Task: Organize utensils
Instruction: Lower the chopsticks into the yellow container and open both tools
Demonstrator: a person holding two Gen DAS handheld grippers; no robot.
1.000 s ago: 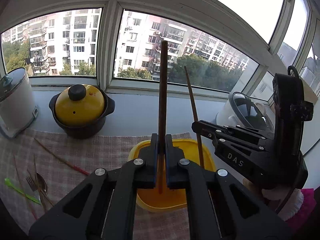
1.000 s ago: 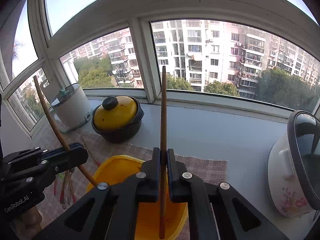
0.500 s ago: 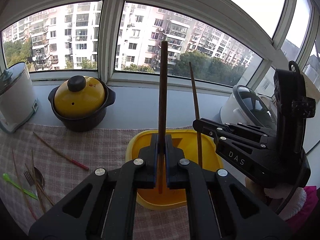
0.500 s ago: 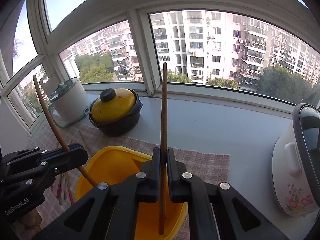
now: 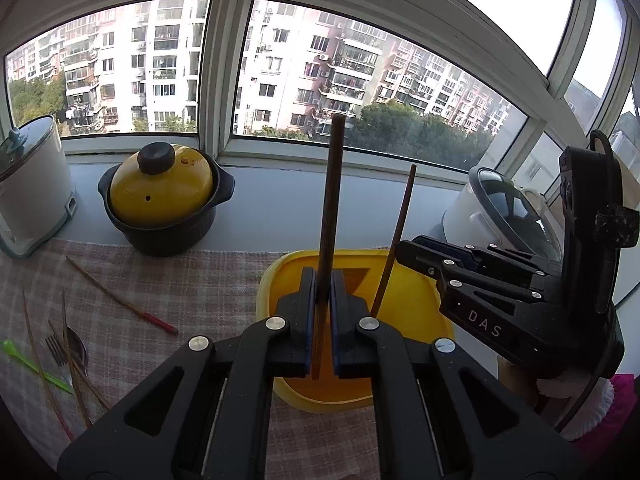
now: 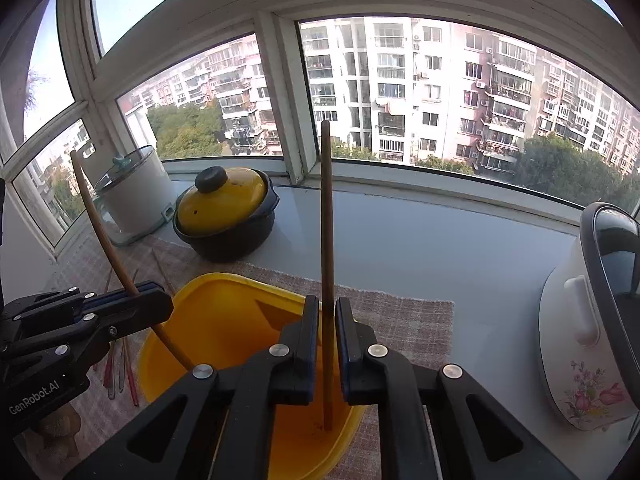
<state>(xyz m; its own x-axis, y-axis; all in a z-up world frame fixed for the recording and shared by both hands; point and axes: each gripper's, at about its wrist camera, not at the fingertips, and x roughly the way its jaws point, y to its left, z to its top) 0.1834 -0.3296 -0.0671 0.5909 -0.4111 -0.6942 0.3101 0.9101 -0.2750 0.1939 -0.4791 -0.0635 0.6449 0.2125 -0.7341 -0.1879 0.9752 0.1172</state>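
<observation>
My left gripper (image 5: 323,280) is shut on a dark brown chopstick (image 5: 330,200), held upright over a yellow plastic tub (image 5: 420,292). My right gripper (image 6: 327,304) hangs over the same tub (image 6: 208,280), and its jaws are opening. A second brown chopstick (image 6: 325,220) stands between the pads with a gap on each side, its lower tip down inside the tub. Each view shows the other gripper from the side: the right one (image 5: 402,250) with its chopstick (image 5: 400,220), and the left one (image 6: 160,304) with its chopstick (image 6: 100,232).
A checked cloth (image 5: 200,280) lies under the tub. On it at the left lie a red-tipped chopstick (image 5: 120,300), a fork and spoon (image 5: 64,352), a green spoon (image 5: 24,360) and more sticks. A yellow-lidded black pot (image 5: 160,200), a white cooker (image 5: 28,188) and a flowered rice cooker (image 6: 592,320) stand on the sill.
The right gripper's jaws have parted from their chopstick, which now stands loose between them in the tub. The left gripper still clamps its chopstick.
</observation>
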